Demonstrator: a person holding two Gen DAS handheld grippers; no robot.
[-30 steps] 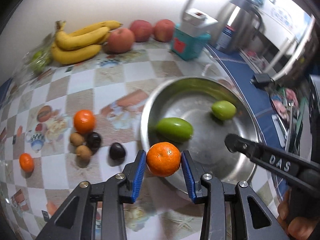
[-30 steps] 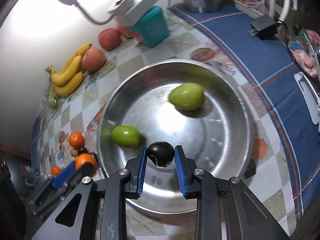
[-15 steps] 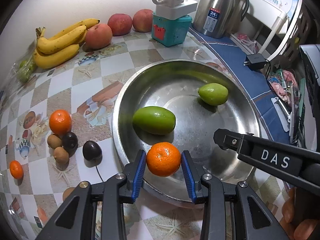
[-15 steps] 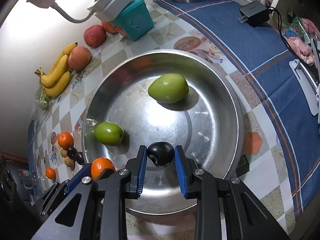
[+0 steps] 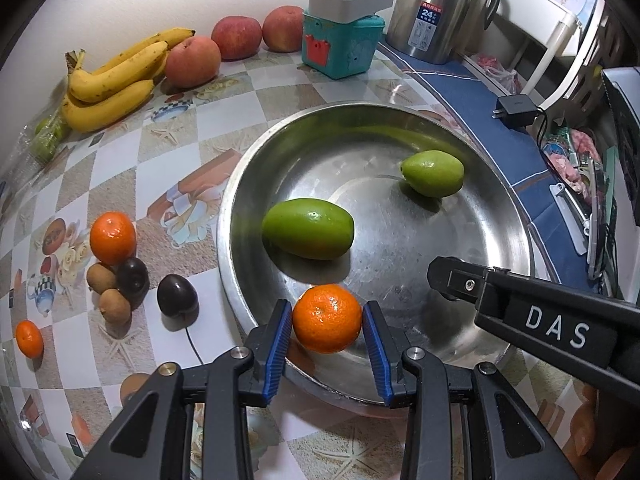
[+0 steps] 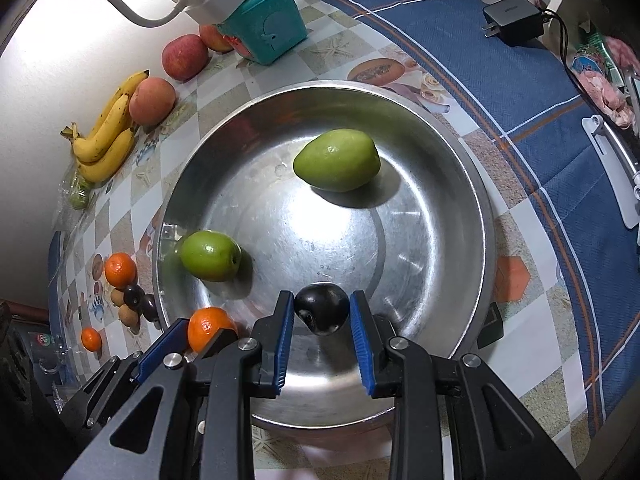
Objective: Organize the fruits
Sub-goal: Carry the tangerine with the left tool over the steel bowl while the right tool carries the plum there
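Over the steel bowl (image 5: 516, 216), the left gripper (image 5: 327, 326) clamps a tangerine (image 5: 327, 318) above the rim at six o'clock, while the right gripper (image 6: 322, 314) clenches a dark plum (image 6: 322, 314) slightly farther inside, both pointing steeply down.

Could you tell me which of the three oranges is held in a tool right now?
The orange clamped in the left tool over the steel bowl's rim; the other two lie free on the tablecloth.
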